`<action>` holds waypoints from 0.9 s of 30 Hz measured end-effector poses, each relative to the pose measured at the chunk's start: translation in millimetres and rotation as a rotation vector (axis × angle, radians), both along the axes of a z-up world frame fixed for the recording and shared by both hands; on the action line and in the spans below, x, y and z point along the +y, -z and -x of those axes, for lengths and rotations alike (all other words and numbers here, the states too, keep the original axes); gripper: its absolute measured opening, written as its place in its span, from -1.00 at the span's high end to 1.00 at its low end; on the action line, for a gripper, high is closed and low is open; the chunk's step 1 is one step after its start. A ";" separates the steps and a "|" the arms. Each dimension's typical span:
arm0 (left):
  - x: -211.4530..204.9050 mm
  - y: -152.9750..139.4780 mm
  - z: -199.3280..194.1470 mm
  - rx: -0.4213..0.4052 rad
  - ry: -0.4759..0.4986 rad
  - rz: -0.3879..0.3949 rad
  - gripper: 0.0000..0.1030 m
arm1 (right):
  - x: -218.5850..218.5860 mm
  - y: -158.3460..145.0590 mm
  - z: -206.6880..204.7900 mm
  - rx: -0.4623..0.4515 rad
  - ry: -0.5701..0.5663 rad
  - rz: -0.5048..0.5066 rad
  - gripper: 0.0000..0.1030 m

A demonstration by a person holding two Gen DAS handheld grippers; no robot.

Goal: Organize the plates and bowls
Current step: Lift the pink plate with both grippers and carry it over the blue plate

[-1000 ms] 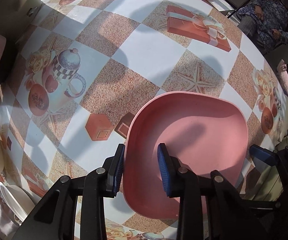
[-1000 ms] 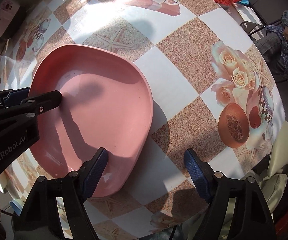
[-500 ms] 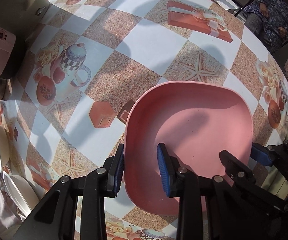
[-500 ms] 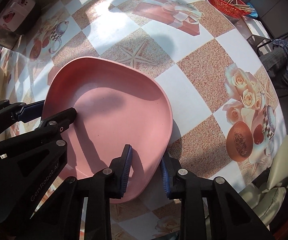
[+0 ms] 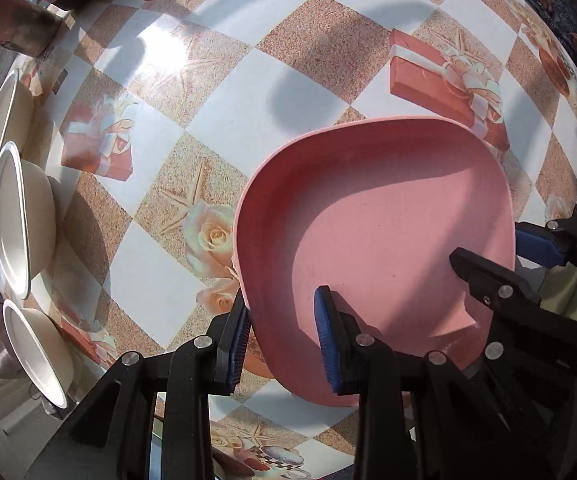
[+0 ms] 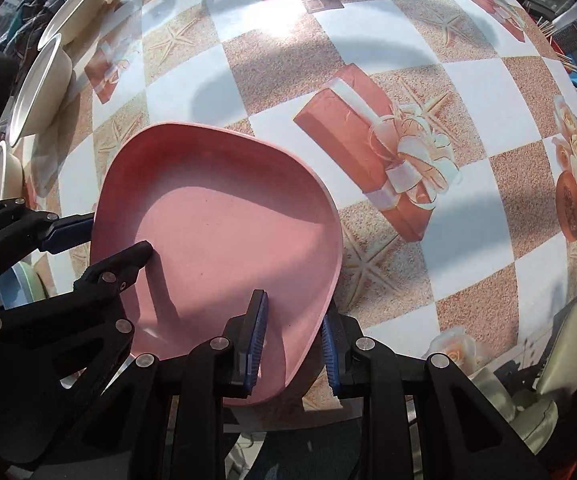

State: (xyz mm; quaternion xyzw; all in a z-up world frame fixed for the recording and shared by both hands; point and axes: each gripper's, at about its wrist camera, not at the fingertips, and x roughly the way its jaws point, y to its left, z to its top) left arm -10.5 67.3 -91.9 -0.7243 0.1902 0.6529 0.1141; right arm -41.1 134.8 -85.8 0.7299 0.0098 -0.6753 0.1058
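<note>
A large pink plate [image 5: 372,232] with a raised rim is held above the patterned table by both grippers. My left gripper [image 5: 282,338] is shut on its left rim, one finger inside the plate and one outside. My right gripper [image 6: 294,344] is shut on the plate's right rim [image 6: 320,312] in the same way. In the right wrist view the plate [image 6: 224,224] fills the lower left, with the left gripper's fingers [image 6: 68,232] on its far edge. Three white bowls [image 5: 20,220] stand in a row along the table's left edge.
The table [image 5: 248,92] has a checked cloth printed with gift boxes, roses and starfish. The white bowls show at the upper left in the right wrist view [image 6: 42,88]. A blue and green dish [image 6: 20,284] lies below the left gripper. A cream chair [image 6: 564,352] stands off the table's right edge.
Both grippers have carried the pink plate to the left over the table, towards the white bowls. The right gripper closed on the plate's rim about a second ago and stays shut.
</note>
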 end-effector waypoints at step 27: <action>21.0 12.0 -9.1 -0.016 -0.103 0.225 0.33 | 57.9 7.6 1.0 -0.055 -0.026 0.240 0.44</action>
